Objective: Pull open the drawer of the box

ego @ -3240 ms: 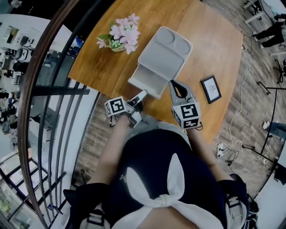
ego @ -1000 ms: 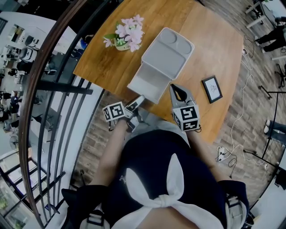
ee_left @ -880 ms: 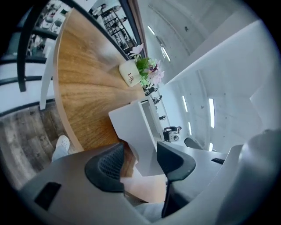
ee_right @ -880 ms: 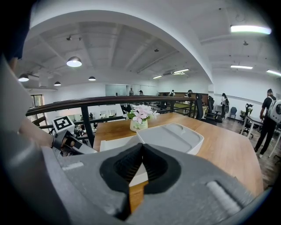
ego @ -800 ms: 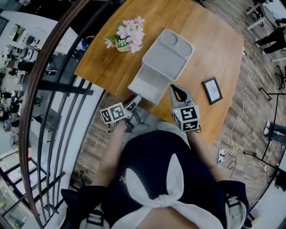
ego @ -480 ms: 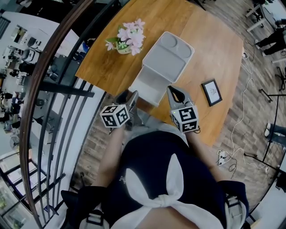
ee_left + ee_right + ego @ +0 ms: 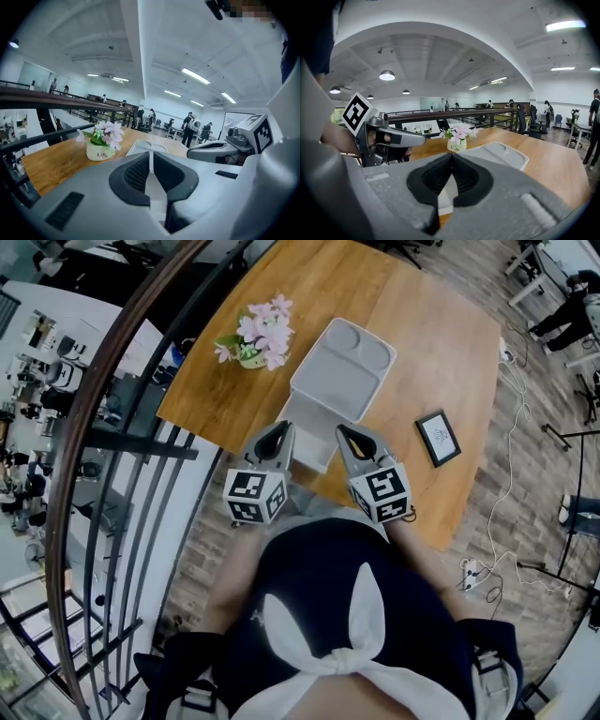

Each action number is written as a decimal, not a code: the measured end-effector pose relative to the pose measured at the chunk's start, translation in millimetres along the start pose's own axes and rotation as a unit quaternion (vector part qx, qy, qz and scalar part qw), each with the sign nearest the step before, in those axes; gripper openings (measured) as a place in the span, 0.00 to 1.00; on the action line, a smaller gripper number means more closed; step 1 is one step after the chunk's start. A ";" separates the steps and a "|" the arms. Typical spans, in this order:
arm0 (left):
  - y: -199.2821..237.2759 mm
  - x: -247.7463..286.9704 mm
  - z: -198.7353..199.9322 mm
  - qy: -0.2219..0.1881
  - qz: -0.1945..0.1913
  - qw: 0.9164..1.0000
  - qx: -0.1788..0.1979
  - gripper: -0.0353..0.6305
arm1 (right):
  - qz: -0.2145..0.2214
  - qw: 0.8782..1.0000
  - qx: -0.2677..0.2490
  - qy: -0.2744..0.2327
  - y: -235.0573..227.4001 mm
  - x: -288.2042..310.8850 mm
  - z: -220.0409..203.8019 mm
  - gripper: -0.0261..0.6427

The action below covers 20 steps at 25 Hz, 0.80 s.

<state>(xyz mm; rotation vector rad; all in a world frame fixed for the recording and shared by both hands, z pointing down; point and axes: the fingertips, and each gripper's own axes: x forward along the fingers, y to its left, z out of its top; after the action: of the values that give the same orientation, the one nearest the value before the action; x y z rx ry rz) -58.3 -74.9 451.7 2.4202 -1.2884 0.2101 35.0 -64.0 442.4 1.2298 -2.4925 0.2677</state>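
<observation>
Two empty pairs of fingers, left gripper (image 7: 282, 429) closing, right gripper (image 7: 343, 431) together, face the drawer (image 7: 309, 439) just ahead.

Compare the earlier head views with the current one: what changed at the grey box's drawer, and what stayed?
The left gripper came away from the front edge of the pulled-out grey drawer, swung from sideways to pointing at the grey plastic box; its jaws are closing on nothing. Unchanged: the drawer's opening, the shut right gripper beside it, the pink flowers in a white pot, the black-framed picture.
</observation>
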 end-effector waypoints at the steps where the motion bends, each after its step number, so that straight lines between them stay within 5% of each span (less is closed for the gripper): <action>1: -5.2 1.2 4.5 -0.003 -0.004 1.000 0.010 0.11 | 0.001 1.000 0.001 -0.001 -0.5 -0.8 0.9 0.03; 7: -26.7 8.5 19.1 -0.012 -0.022 0.998 0.054 0.08 | 0.006 1.000 0.007 -0.003 -4.7 -2.3 3.2 0.03; 20: -36.7 18.4 12.4 0.001 -0.040 0.998 0.045 0.08 | 0.023 1.000 0.006 0.000 -2.8 1.7 2.2 0.03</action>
<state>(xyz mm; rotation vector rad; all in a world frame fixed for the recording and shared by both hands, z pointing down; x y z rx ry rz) -18.3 -75.5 436.3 2.5404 -1.2025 0.2528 35.7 -67.6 441.1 1.1785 -2.5253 0.2929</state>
